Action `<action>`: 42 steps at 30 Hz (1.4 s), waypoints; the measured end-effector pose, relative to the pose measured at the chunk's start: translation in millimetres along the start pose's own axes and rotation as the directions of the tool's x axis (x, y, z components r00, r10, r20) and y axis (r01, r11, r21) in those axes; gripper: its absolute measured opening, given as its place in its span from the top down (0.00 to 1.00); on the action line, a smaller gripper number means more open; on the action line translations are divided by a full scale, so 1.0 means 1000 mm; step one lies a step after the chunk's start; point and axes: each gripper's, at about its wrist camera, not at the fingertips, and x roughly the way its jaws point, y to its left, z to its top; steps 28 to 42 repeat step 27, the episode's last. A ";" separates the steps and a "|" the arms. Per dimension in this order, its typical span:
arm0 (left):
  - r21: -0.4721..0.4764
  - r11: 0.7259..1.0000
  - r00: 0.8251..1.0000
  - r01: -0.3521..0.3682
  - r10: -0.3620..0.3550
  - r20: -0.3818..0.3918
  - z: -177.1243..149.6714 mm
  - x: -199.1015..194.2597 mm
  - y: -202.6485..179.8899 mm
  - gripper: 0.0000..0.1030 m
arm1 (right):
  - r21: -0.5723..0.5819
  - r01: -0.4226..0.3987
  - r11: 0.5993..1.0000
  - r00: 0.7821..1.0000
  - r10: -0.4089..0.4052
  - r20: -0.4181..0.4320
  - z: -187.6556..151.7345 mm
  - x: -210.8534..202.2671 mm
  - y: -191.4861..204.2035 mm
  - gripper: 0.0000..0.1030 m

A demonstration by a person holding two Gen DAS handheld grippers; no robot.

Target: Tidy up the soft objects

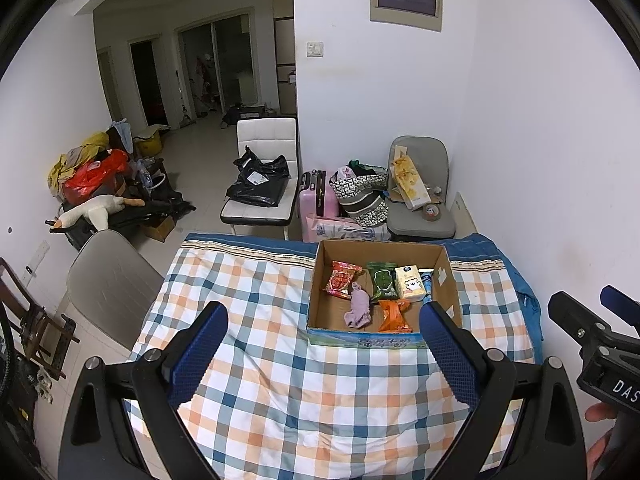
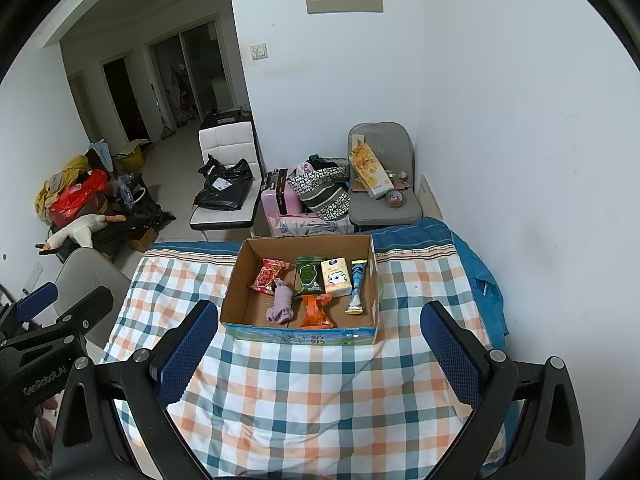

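Observation:
An open cardboard box (image 1: 448, 276) (image 2: 236, 284) stands on the checked cloth at the table's far side. Inside lie a red snack packet (image 1: 341, 279) (image 2: 270, 275), a purple sock (image 1: 359, 306) (image 2: 281, 306), a green packet (image 1: 383, 281) (image 2: 309, 275), a tissue pack (image 1: 409, 283) (image 2: 336, 277), an orange packet (image 1: 394, 316) (image 2: 316, 312) and a blue tube (image 2: 357, 288). My left gripper (image 1: 322, 334) is open and empty, held above the cloth short of the box. My right gripper (image 2: 320, 334) is open and empty beside it.
The checked cloth (image 1: 280, 360) (image 2: 300, 392) covers the table. Behind it stand a white chair with a black bag (image 1: 260, 184), a pink suitcase (image 1: 316, 196), a patterned bag (image 1: 364, 200) and a grey chair (image 1: 424, 200). A wall runs along the right. A grey chair (image 1: 108, 280) stands left.

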 end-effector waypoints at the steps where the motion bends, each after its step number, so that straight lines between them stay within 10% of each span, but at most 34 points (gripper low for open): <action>1: -0.002 1.000 1.000 -0.005 0.005 0.000 0.000 0.000 0.000 0.05 | 0.001 -0.002 1.000 1.000 0.002 -0.001 0.000 0.000 0.000 0.00; 42: 0.007 1.000 1.000 -0.006 0.006 -0.018 -0.006 0.003 -0.005 0.05 | 0.000 -0.002 1.000 1.000 0.002 -0.004 -0.002 -0.002 0.000 0.00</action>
